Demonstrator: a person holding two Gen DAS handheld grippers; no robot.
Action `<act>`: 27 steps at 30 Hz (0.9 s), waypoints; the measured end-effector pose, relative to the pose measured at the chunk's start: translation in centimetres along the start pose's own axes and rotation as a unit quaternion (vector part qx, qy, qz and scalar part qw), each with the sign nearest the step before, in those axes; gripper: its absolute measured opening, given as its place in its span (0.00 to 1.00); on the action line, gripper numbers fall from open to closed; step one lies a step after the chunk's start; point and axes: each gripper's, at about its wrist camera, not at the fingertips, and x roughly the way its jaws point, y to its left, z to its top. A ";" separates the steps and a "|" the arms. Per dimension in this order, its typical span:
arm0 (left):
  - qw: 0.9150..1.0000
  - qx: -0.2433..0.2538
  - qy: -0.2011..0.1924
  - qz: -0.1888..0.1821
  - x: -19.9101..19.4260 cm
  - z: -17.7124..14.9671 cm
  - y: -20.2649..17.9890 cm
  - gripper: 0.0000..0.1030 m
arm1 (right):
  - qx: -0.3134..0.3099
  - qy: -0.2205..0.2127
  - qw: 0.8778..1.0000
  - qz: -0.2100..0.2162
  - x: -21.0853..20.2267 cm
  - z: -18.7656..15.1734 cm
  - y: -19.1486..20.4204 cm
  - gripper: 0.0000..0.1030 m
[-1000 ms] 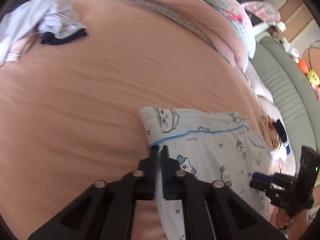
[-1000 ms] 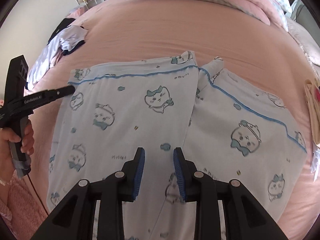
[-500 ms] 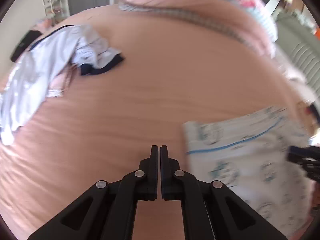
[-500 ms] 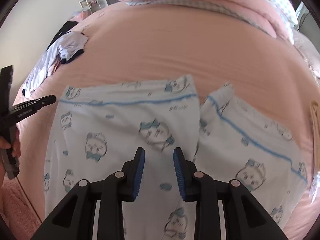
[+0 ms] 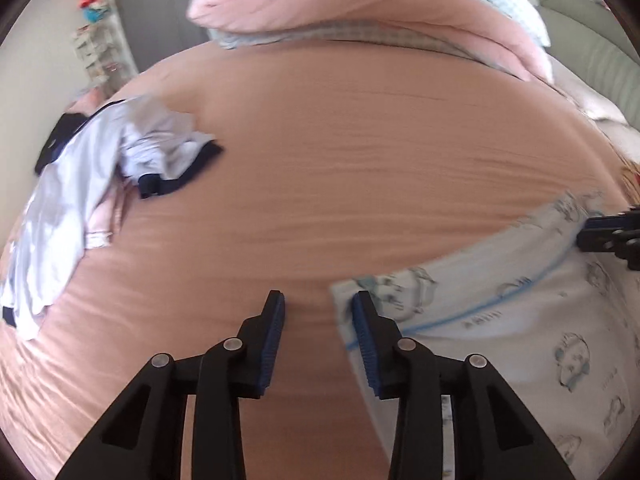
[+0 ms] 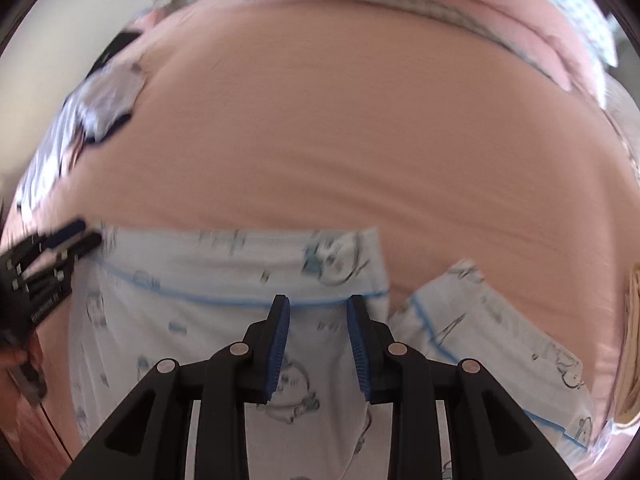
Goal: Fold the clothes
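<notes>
- Left wrist view: the left gripper (image 5: 318, 300) is opening over bare pink sheet (image 5: 340, 152), pinching nothing; the printed pyjama (image 5: 520, 320) is lying just right, blurred.
- The right gripper (image 6: 318, 306) is hovering spread above the pyjama's hem, gripping nothing.
- Farther off, a white garment (image 5: 100, 152) is lying crumpled.

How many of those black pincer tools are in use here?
2. The left gripper hangs over the sheet beside the pyjama corner, jaws opening and empty. The right gripper hovers open over the pyjamas.
</notes>
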 end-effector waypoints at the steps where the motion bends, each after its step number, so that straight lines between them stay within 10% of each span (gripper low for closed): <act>1: 1.000 -0.011 -0.001 -0.017 -0.5 0.1 0.1 0.32 | 0.015 -0.008 1.000 0.011 -0.5 0.1 -0.4 0.28; 12: 0.969 0.184 0.030 -0.162 -5.4 -3.5 -10.8 0.32 | -0.040 0.014 0.998 0.052 -5.8 -9.2 3.1 0.28; 27: 0.967 0.159 0.165 -0.108 -13.6 -19.0 -13.0 0.52 | -0.092 0.033 0.995 -0.007 -10.3 -25.4 6.6 0.33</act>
